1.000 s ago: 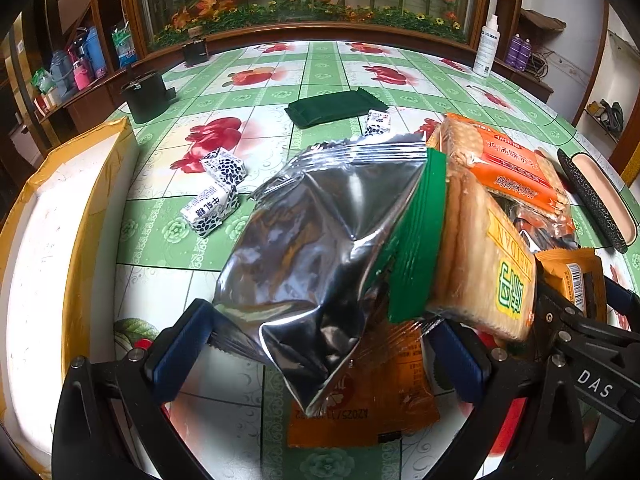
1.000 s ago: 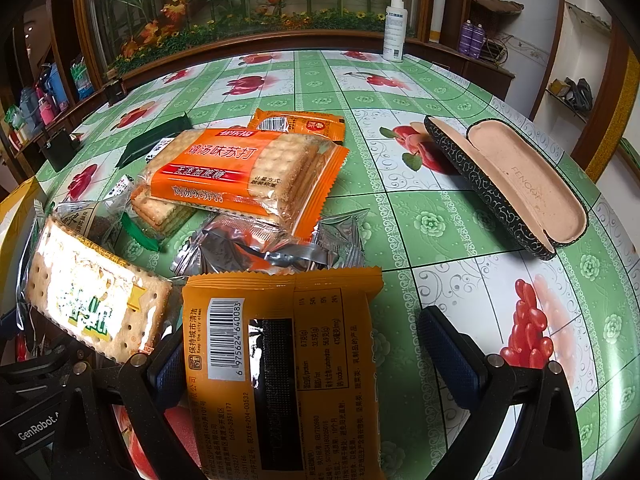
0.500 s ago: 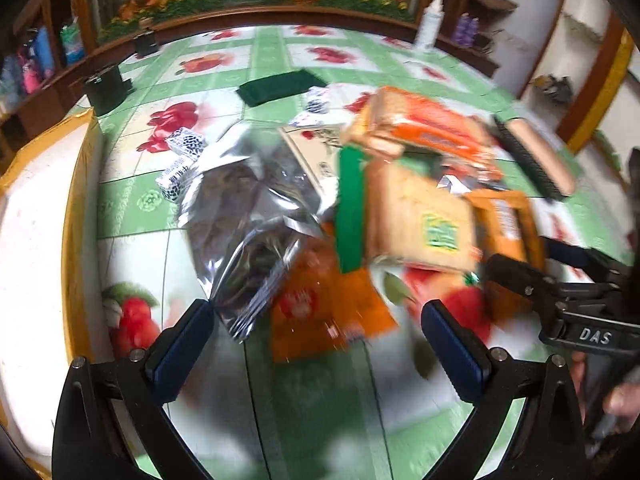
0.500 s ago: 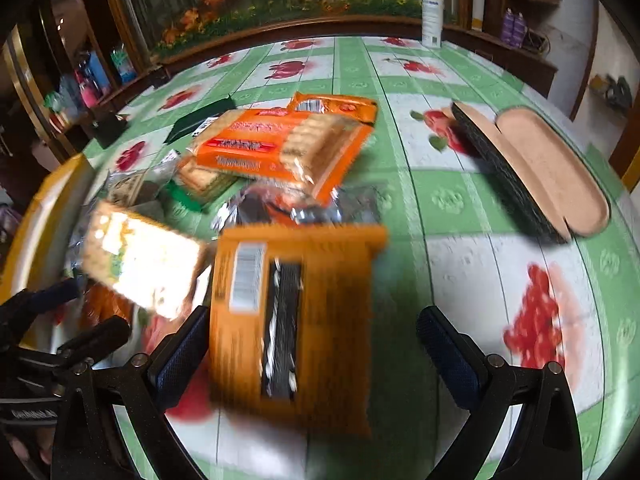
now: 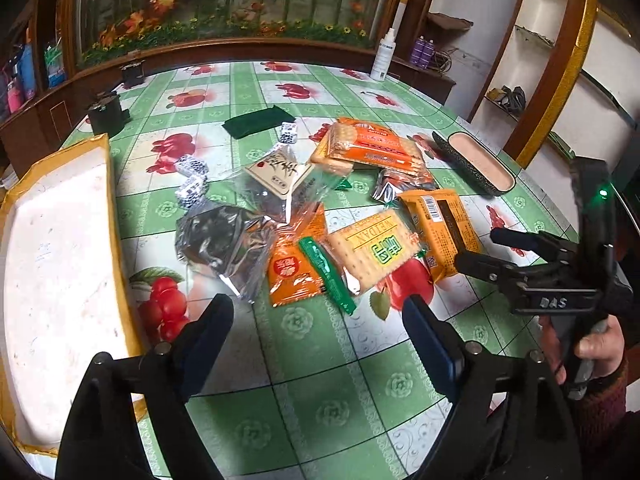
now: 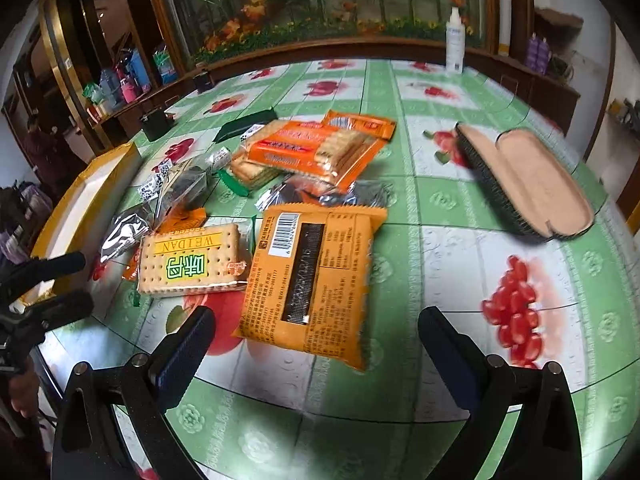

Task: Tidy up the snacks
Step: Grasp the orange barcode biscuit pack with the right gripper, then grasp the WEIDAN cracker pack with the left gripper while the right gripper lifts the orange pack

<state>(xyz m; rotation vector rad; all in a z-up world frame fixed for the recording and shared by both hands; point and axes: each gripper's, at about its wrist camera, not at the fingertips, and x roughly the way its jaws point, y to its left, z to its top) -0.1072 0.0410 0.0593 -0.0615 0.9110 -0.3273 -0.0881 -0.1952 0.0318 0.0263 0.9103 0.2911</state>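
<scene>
A heap of snack packs lies on the green flowered tablecloth [image 5: 320,360]. It holds a WEIDAN cracker pack [image 5: 376,250] [image 6: 192,260], an orange barcode pack [image 5: 440,228] [image 6: 312,276], an orange cracker pack [image 5: 372,146] [image 6: 316,148], a silver foil bag [image 5: 224,240] and a small orange pouch [image 5: 292,268]. My left gripper [image 5: 320,332] is open and empty, held above and short of the heap. My right gripper [image 6: 316,348] is open and empty, just short of the barcode pack; it also shows in the left wrist view [image 5: 504,256].
A white tray with a yellow rim [image 5: 52,272] lies at the left. An open glasses case [image 6: 532,184] lies at the right. A dark green cloth [image 5: 256,124], small black-and-white candies [image 5: 192,176], a black holder [image 5: 106,114] and a spray bottle [image 6: 454,44] stand farther back.
Both grippers have pulled back and up from the heap. The silver bag and cracker pack that were between the left jaws now lie on the table.
</scene>
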